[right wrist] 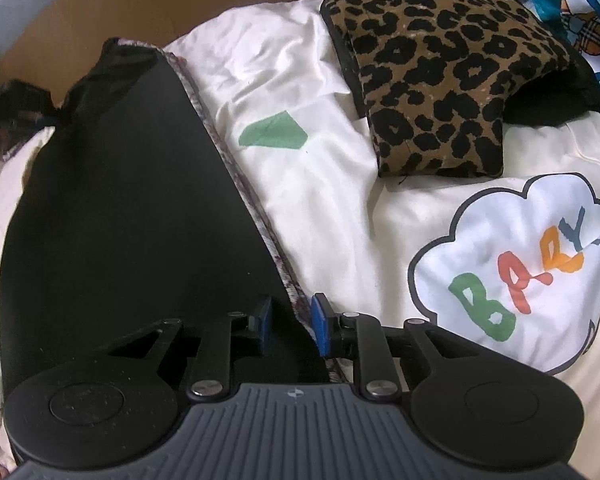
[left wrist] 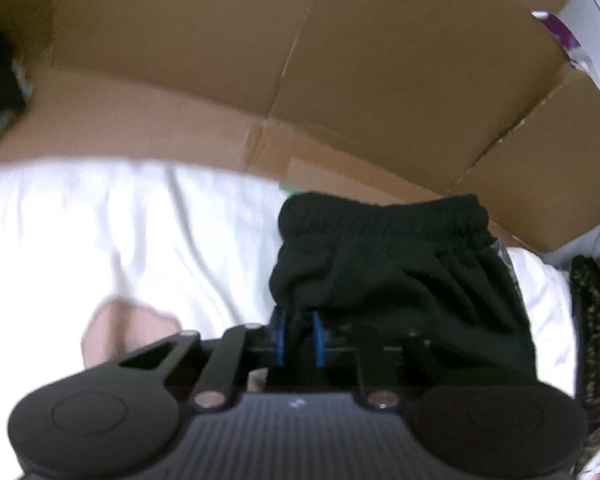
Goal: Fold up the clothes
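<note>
Your left gripper [left wrist: 299, 336] has its fingers [left wrist: 279, 334] nearly closed, pinching a fold of the black shorts [left wrist: 388, 268] near the hem. The elastic waistband [left wrist: 384, 218] sits at the far end, so the garment's long axis runs straight away from you, near to far.

Your right gripper [right wrist: 291, 322] is a different story: its fingers [right wrist: 320, 326] stand a bit apart, straddling the speckled trim edge [right wrist: 236, 184] of the black cloth [right wrist: 132, 208], and I can't see the pads actually pressing on it, so I'd call that loose rather than a grip. That edge runs diagonally from the fingers up to the far left.

So the left hand is the one that really has the fabric; I'd guess the next fold swings near-to-far toward the waistband.

Everything lies on a bed with a rumpled white cover [right wrist: 340, 200], printed with a green patch [right wrist: 272, 132] and a cloud badge [right wrist: 512, 272]. A leopard-print pillow [right wrist: 440, 76] sits far right, well clear of the shorts. Flattened cardboard [left wrist: 340, 72] stands along the far side of the bed.
</note>
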{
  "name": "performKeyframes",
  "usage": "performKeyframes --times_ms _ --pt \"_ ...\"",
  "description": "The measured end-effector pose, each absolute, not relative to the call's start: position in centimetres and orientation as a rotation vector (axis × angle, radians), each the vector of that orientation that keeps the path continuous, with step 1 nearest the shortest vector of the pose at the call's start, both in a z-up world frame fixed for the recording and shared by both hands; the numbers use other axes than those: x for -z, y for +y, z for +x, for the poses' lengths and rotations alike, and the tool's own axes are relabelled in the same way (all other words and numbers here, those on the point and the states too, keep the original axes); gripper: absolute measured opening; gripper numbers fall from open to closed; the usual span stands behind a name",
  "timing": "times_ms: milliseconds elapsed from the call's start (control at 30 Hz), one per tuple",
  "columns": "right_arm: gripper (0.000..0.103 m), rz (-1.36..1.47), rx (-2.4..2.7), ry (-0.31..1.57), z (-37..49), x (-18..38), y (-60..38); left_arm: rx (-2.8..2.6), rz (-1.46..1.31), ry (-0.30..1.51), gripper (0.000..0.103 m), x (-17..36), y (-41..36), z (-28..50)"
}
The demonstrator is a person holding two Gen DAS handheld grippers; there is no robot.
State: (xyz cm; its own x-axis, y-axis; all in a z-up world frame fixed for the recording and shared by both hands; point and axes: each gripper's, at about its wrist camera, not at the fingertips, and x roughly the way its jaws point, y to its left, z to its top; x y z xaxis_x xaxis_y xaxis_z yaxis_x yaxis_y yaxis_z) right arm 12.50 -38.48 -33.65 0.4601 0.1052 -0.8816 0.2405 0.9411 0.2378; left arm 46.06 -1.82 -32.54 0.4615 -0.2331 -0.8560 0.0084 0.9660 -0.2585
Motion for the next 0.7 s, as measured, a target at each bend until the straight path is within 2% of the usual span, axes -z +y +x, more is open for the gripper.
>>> performKeyframes --times_ms 133,200,233,333,367,533,700 --pt "0.026 0.337 0.077 1.103 12.6 33.8 -38.6 0.138 -0.186 1.051 0.014 32.2 -2.3 46.4" --pt "0.026 0.331 0.074 1.107 12.7 33.9 -38.6 0.130 -0.195 1.057 0.018 32.3 -2.3 46.4" --pt "0.026 0.329 0.073 1.107 12.7 33.9 -38.6 0.125 -0.199 1.064 0.021 32.3 -2.2 46.4" --pt "0.027 0.325 0.076 1.109 12.7 33.8 -38.7 0.113 -0.180 1.072 0.042 31.9 -1.8 45.5" --pt "0.027 0.325 0.079 1.110 12.7 33.8 -38.7 0.116 -0.175 1.076 0.044 31.7 -1.5 45.0" --pt "0.028 0.331 0.104 1.109 12.3 33.3 -38.9 0.143 -0.165 1.134 0.044 31.4 -0.2 41.3" --pt "0.028 0.393 0.119 1.078 11.5 32.6 -39.6 0.160 -0.187 1.189 0.051 30.6 1.5 36.6"
